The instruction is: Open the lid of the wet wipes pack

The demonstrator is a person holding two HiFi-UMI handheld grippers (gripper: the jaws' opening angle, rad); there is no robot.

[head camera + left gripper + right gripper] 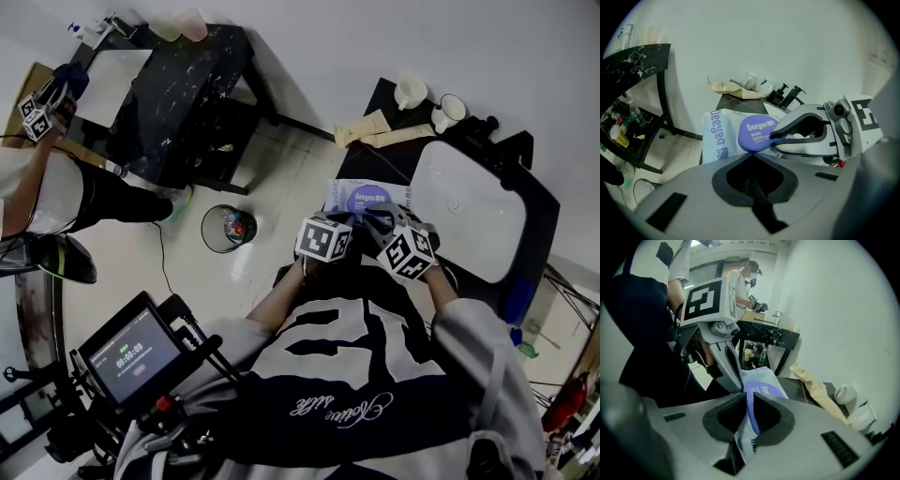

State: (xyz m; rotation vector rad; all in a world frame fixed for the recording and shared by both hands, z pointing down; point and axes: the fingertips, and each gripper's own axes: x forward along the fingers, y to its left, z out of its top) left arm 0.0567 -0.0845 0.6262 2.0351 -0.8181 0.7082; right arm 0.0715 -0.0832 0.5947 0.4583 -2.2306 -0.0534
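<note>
The wet wipes pack (349, 195) is pale blue with a purple oval lid (371, 200) and lies at the edge of a black counter (384, 159). In the left gripper view the pack (717, 138) and its lid (757, 132) sit just past my jaws. My left gripper (752, 154) is shut on the pack's near edge. My right gripper (748, 397) is shut on the purple lid (761, 391), which runs between its jaws with some pack film below. Both grippers (349, 228) (384, 228) meet over the pack in the head view.
A white basin (464, 211) fills the counter to the right of the pack. Two cups (410, 91) and a brown paper bag (375, 131) lie at the back. A black marble table (178, 94), a floor bin (228, 228) and another person (56, 187) are at the left.
</note>
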